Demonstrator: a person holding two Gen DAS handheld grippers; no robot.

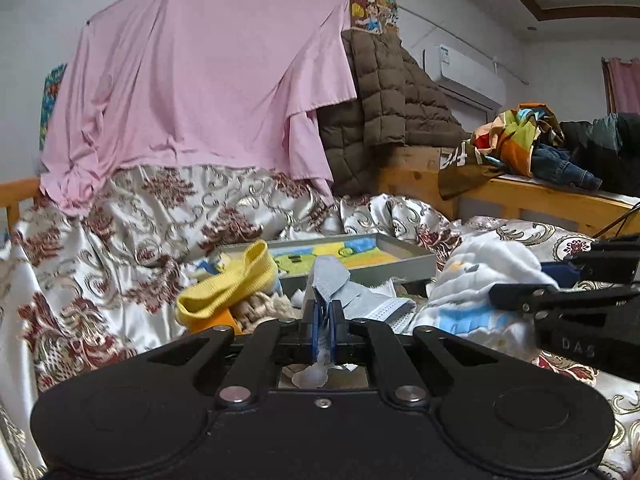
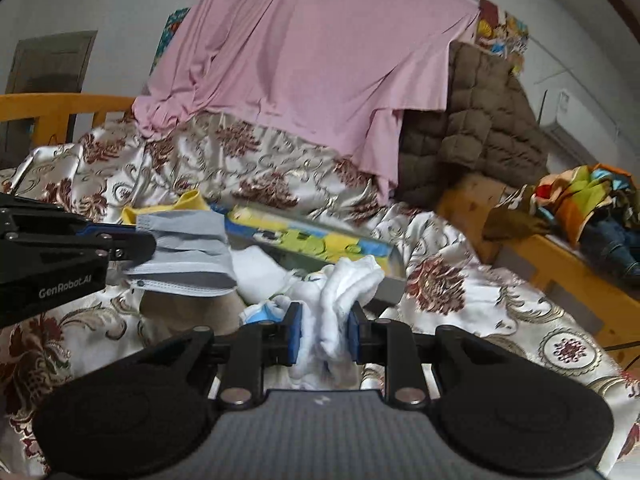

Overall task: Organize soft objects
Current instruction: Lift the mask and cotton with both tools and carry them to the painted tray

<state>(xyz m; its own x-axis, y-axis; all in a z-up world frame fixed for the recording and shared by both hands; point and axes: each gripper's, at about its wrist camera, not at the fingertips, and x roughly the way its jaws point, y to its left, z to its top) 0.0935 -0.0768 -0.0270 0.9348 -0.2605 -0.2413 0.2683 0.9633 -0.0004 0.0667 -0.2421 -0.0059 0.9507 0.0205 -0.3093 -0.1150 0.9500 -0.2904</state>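
My left gripper point(image 1: 324, 312) is shut on a grey face mask point(image 1: 340, 284), held above the bed; the mask point(image 2: 188, 252) and that gripper point(image 2: 148, 246) also show at the left of the right wrist view. My right gripper point(image 2: 324, 320) is shut on a white fluffy cloth point(image 2: 344, 292) with blue and yellow marks; the cloth point(image 1: 480, 280) and the right gripper point(image 1: 520, 292) show at the right of the left wrist view. A yellow knitted band point(image 1: 232, 284) lies on a beige knit piece point(image 1: 260, 304). A grey tray point(image 1: 400, 264) with a colourful lining sits just behind.
A satin floral quilt point(image 1: 120, 248) covers the bed. A pink sheet point(image 1: 208, 80) and brown quilted jacket point(image 1: 384, 104) hang behind. A wooden bed frame point(image 1: 520, 196) at the right carries colourful clothes point(image 1: 516, 136) and jeans. A white cloth point(image 2: 260, 272) lies by the tray point(image 2: 394, 288).
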